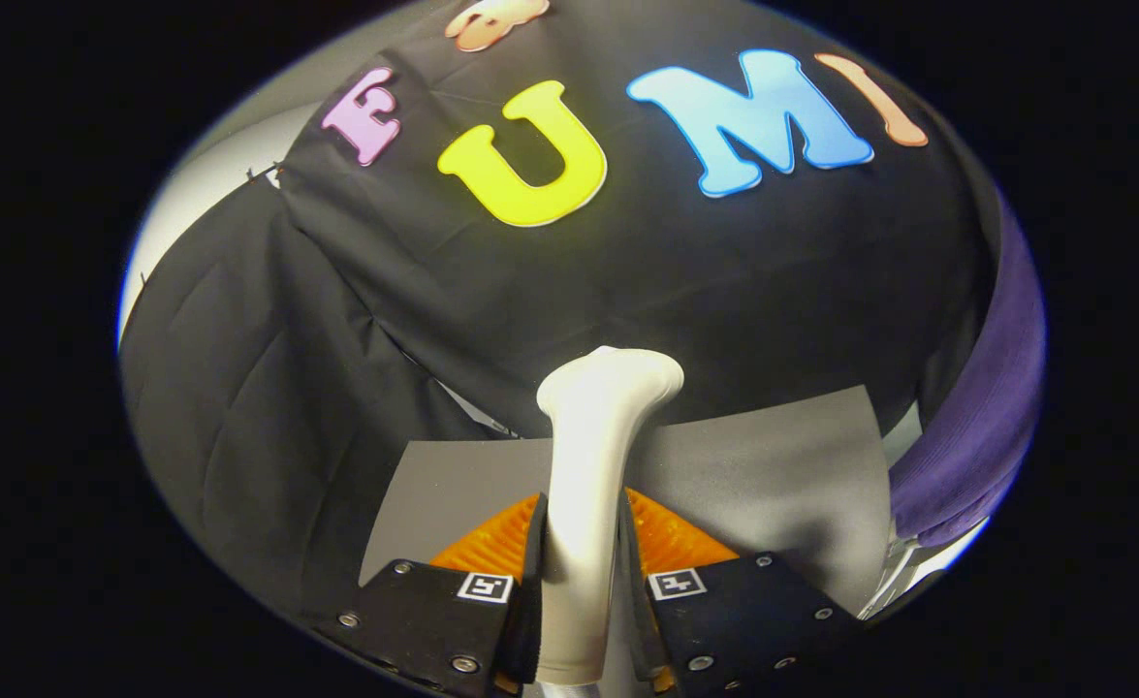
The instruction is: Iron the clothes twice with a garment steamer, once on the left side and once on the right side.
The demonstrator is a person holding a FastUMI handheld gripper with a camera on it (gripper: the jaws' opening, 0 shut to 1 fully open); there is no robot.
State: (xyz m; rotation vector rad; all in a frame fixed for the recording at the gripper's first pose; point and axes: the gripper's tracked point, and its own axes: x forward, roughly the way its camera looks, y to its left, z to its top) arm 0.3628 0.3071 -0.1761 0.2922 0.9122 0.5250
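Hanging at the far left, a black cloth wall fell in loose folds, with a pale wall showing behind its upper edge. Beside it, lower down, a grey desk spread out ahead of the claw and reached across toward the right. An orange ridged object lay on that surface just beyond the fingers, partly hidden by them. At the middle, the claw was clamped on the garment steamer: both fingers pressed against the sides of its pale handle, one on each side, and the handle rose between them to a flared head that stood above the desk's far edge, against the dark backdrop. The steamer stood nearly upright, leaning slightly to the right at its head. The claw pointed forward and somewhat upward, tilted so the desk's edge ran at a slant. To the right, a purple garment hung in a long curved fold, well apart from the steamer head.
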